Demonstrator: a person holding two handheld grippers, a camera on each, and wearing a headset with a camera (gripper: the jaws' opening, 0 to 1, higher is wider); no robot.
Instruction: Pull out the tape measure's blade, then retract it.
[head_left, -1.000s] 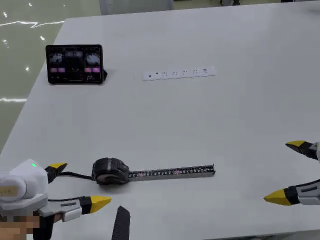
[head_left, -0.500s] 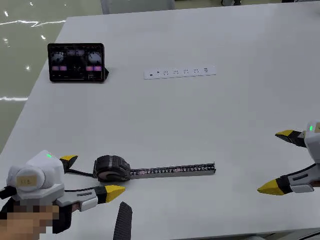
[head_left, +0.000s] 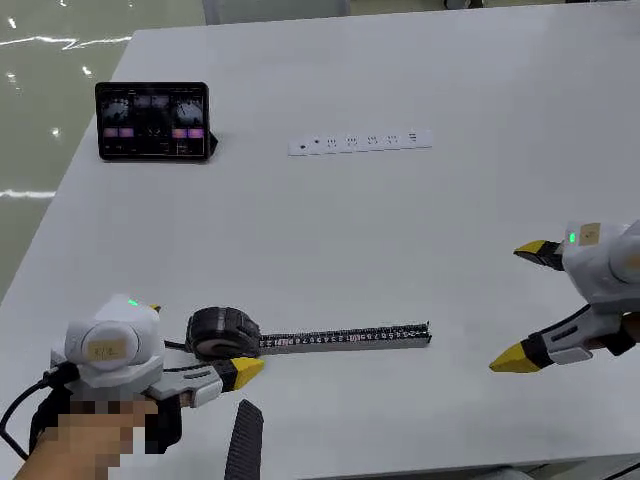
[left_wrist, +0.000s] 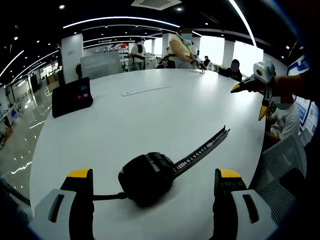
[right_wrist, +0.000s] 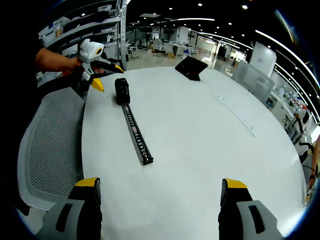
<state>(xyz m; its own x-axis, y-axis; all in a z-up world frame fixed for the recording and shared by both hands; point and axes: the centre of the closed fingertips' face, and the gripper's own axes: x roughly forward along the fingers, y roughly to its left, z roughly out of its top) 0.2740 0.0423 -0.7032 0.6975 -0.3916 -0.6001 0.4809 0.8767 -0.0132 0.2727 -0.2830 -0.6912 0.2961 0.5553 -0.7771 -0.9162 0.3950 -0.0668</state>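
Left tongs (left_wrist: 154, 175) open either side of the tape measure (head_left: 222, 333) (no contact), blade (head_left: 345, 339) lying out; right tongs (head_left: 518, 305) open too.

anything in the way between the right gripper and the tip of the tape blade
Nothing visible. Only bare table lies between the open right gripper and the blade's free end, which lies flat, extended from the tape measure case.

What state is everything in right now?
Blade: pulled out, flat on table.
Case: on table, ungripped.
Left gripper: open, astride case.
Right gripper: open, empty, away from blade.
Tablet: screen on, propped up.
Power strip: flat on table.
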